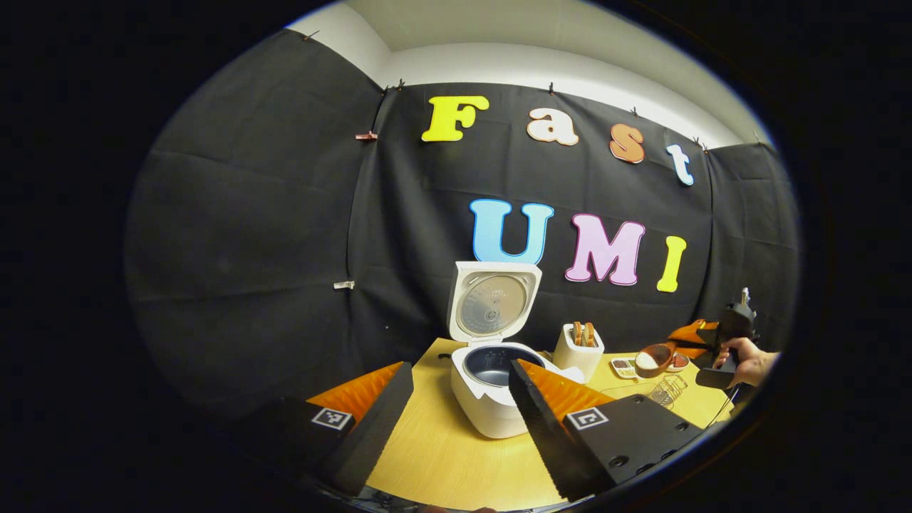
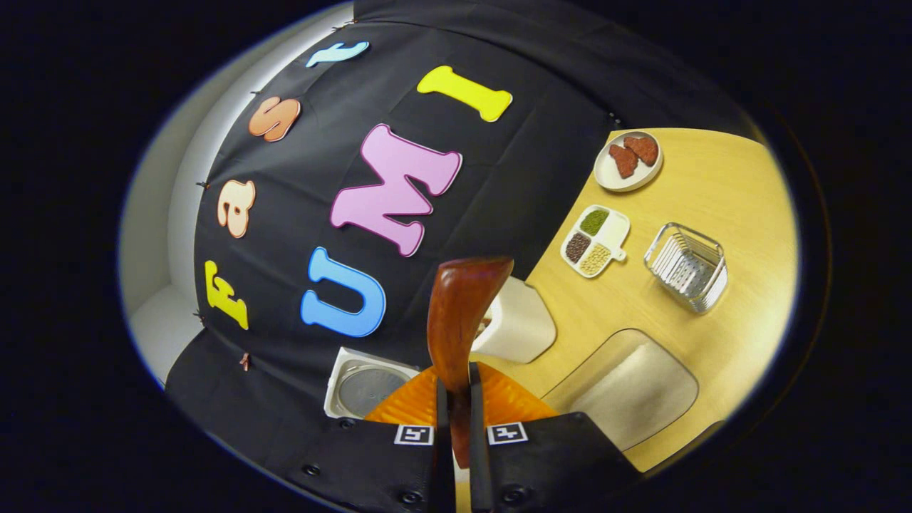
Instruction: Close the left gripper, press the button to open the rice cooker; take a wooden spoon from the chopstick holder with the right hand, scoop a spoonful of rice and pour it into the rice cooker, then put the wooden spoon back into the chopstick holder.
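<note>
A small round plate with two red-brown pieces sits at about 1 o'clock on the yellow table. Just below it lies a little white tray with four kinds of beans. A shiny wire basket stands at 3 o'clock.

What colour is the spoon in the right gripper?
Reddish-brown wood; the spoon shows best in the right gripper view.
</note>
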A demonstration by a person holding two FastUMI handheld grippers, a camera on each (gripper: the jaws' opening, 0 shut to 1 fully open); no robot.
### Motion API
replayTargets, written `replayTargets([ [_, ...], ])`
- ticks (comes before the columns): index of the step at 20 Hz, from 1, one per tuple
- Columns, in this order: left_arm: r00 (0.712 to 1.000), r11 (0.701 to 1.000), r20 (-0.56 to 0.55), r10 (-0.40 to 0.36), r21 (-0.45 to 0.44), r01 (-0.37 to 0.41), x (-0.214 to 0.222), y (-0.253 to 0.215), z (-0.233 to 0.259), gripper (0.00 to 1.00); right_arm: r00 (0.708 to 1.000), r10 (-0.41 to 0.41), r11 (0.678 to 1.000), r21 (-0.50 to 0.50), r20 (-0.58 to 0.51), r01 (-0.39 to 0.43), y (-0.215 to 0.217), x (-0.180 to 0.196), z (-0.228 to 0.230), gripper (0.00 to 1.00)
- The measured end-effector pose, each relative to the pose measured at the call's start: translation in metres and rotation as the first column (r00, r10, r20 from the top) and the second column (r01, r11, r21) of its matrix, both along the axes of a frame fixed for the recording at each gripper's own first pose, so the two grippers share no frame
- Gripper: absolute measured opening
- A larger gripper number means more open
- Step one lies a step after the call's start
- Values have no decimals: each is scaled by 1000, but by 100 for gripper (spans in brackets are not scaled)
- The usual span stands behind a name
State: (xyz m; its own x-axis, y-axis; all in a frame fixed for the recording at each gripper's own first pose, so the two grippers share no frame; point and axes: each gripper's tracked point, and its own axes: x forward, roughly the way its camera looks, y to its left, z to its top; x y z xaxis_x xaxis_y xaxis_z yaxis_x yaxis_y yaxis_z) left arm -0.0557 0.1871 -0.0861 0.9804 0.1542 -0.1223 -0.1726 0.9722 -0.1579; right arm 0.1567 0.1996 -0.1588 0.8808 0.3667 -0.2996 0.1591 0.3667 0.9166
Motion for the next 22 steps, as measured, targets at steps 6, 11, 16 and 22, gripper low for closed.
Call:
replayTargets([
  [6, 999, 999, 24, 41, -3, -41, -6, 18, 3, 93, 995, 80, 997, -15, 54, -79, 92, 29, 46, 12],
  [11, 998, 999, 49, 36, 24, -37, -4, 25, 10, 93, 986, 152, 988, -11, 74, -152, 181, 53, 49, 12],
  [16, 999, 1000, 36, 25, -11, -25, 0, 28, 0, 93, 975, 223, 973, -65, 22, -221, 257, 71, -9, 13],
  [22, 999, 999, -3, 38, -20, -38, 8, 51, -20, 93, 973, 227, 950, -213, -31, -228, 274, 95, -55, 12],
])
